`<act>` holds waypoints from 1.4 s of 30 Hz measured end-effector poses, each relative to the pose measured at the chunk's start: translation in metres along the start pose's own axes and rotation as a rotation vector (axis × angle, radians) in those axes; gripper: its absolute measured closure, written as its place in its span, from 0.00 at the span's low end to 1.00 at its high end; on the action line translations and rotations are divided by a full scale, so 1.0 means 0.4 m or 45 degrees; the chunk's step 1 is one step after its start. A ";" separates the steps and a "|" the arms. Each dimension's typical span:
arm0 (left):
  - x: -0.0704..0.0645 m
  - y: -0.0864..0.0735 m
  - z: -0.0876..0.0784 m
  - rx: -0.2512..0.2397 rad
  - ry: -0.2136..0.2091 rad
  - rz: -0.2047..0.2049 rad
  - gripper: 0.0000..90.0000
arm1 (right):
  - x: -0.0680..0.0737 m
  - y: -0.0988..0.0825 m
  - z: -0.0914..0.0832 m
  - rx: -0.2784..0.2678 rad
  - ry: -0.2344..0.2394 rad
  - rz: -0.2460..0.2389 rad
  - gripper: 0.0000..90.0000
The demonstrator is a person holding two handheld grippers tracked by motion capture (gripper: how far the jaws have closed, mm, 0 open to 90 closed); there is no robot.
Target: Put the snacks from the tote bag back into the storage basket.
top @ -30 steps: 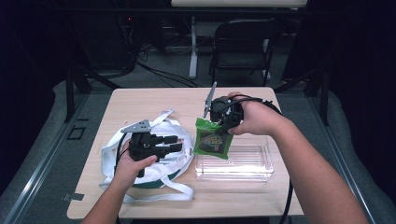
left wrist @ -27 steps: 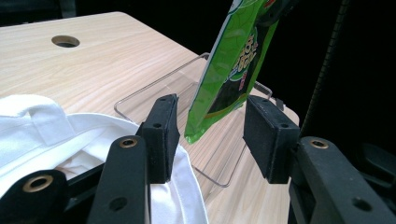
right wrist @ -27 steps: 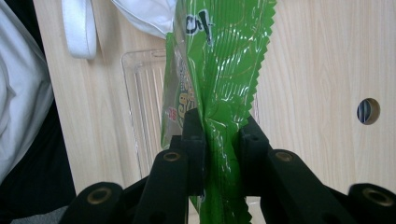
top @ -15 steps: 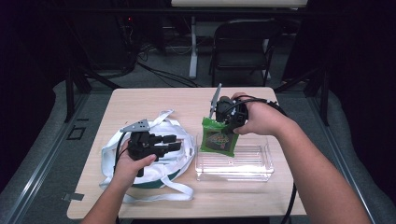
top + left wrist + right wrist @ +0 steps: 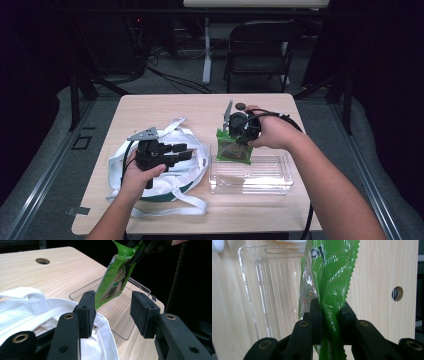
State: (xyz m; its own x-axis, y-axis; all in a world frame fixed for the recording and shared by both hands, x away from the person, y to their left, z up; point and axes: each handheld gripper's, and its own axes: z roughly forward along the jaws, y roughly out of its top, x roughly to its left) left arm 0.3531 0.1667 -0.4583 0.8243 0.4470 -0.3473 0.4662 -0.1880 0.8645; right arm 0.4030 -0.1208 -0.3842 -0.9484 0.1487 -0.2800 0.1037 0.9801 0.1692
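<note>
Light wooden table [image 5: 150, 112]: carries everything below.

White fabric tote bag with long straps [image 5: 192, 175]: lies under the left gripper [image 5: 113, 312]. Risk, as a judgement: a loose strap could catch on a jaw if that hand shifts.

Clear ribbed plastic tray, rectangular [image 5: 250, 175]: sits on the table ahead of and below the right gripper's jaws, apart from the bag's edge. Risk: it looks light, and a packet edge striking its near wall could push it along the table.

Green crinkle-edged foil snack packet [image 5: 329, 272]: hangs from the right gripper [image 5: 329, 315], its lower end over the tray's back edge; whether it touches the tray cannot be told. Risks: the pinch sits on one sealed end only, so the packet can swing or slide free; let go while it stands on edge, it may tip outside the tray; it hangs just ahead of the left gripper's jaws and could brush them.

Right gripper: jaws clenched on the packet's crimped end, foil pressed between both pads.

Left gripper: jaws partly parted and holding nothing; one pad rests against the bag's cloth, the other stands clear.
</note>
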 end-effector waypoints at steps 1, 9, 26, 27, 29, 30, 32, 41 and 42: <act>0.000 0.000 0.000 -0.002 0.001 -0.002 0.61 | 0.000 0.001 0.006 -0.002 -0.006 -0.002 0.85; 0.006 -0.001 -0.004 -0.003 0.009 -0.014 0.61 | 0.002 0.006 0.047 0.010 -0.051 -0.038 0.85; 0.017 -0.003 -0.016 -0.019 0.020 -0.031 0.61 | -0.011 0.023 0.117 0.024 -0.086 -0.077 0.85; 0.018 -0.004 -0.016 -0.020 0.022 -0.032 0.61 | -0.011 0.024 0.121 0.033 -0.089 -0.082 0.85; 0.020 -0.004 -0.018 -0.021 0.027 -0.033 0.61 | -0.011 0.026 0.128 0.038 -0.098 -0.090 0.85; 0.020 -0.004 -0.019 -0.020 0.029 -0.034 0.61 | -0.012 0.028 0.130 0.046 -0.100 -0.098 0.85; 0.022 -0.004 -0.019 -0.024 0.030 -0.036 0.61 | -0.012 0.030 0.136 0.039 -0.108 -0.103 0.85; 0.027 -0.005 -0.024 -0.028 0.038 -0.046 0.61 | -0.011 0.046 0.154 0.039 -0.109 -0.120 0.85; 0.028 -0.005 -0.024 -0.028 0.036 -0.045 0.61 | -0.012 0.047 0.155 0.042 -0.108 -0.125 0.85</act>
State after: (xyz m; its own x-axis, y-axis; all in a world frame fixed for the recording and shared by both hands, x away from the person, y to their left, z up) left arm 0.3582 0.1806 -0.4604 0.7977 0.4779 -0.3677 0.4875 -0.1523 0.8598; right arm 0.4281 -0.0948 -0.4384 -0.9260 0.0610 -0.3726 0.0226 0.9941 0.1065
